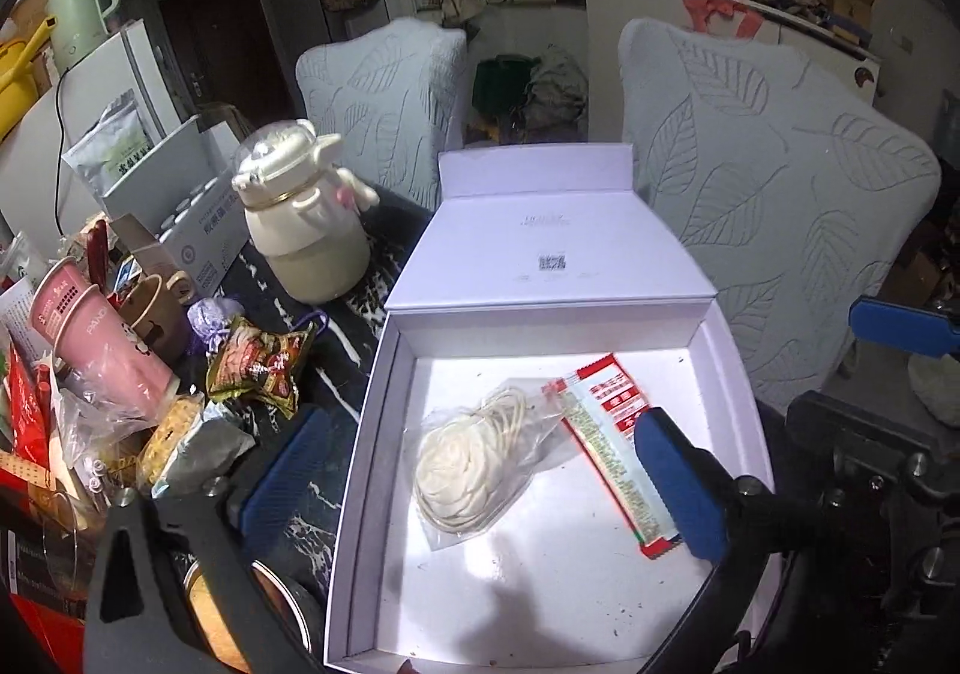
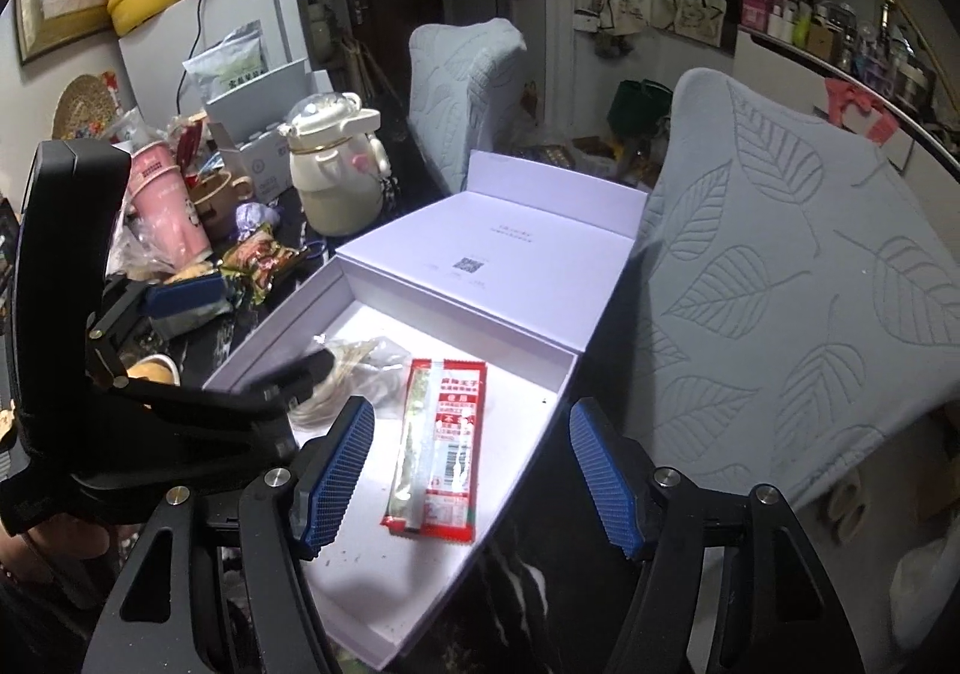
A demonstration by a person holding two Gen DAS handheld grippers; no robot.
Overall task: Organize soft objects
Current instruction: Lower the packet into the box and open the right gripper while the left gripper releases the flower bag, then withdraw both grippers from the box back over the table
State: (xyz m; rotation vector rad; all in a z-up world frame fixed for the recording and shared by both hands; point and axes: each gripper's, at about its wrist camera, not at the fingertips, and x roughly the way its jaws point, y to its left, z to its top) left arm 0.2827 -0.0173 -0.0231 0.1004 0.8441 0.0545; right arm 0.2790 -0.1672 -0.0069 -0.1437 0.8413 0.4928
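Inside the white box (image 1: 372, 434) lie a bagged cord coil (image 1: 474, 464) and a red packet (image 2: 438, 446). Above it, left claw (image 1: 480, 470) and right claw (image 2: 474, 470) both hang spread, pinching nothing.

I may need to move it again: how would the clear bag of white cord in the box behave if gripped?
The bag of cord would probably sag, since its thin film already lies crumpled and wrinkled on the box floor. It looks light for its size. The glossy plastic may slip between pads, and the loose coil inside could shift.
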